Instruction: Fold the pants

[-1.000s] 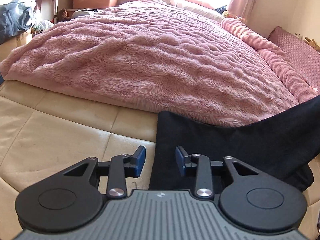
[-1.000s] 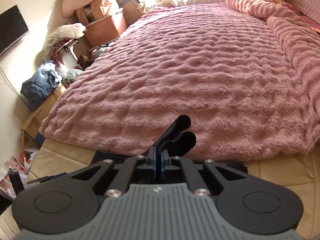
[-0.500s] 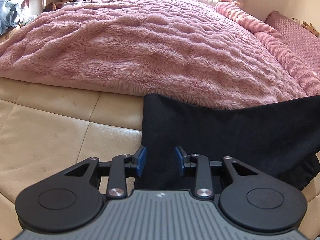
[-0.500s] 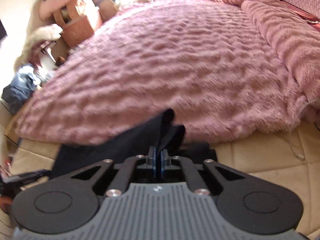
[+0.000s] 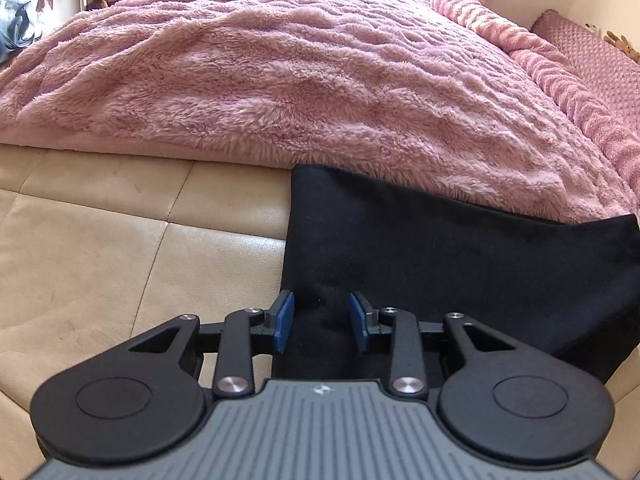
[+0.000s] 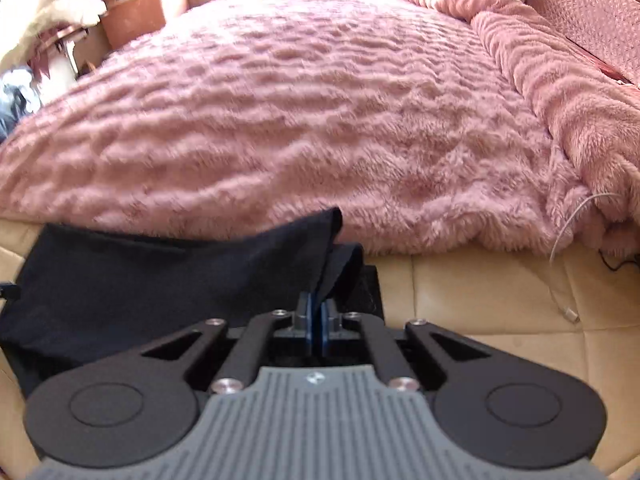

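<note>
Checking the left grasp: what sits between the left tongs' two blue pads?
In the left wrist view, the open left tongs straddle the black pants' left edge; dark fabric fills the gap, not yet pinched.

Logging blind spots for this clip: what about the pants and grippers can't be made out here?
- Pants: left wrist view, near part hidden under the left gripper, right side cut off by the frame edge.
- Pants' shape (legs, waistband): unreadable in either view, dark fabric.
- Right gripper: amount of cloth pinched hidden between the pads; the view is motion-blurred.

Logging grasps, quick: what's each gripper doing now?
Left gripper: open, over the pants, holding nothing.
Right gripper: closed on the pants.
</note>
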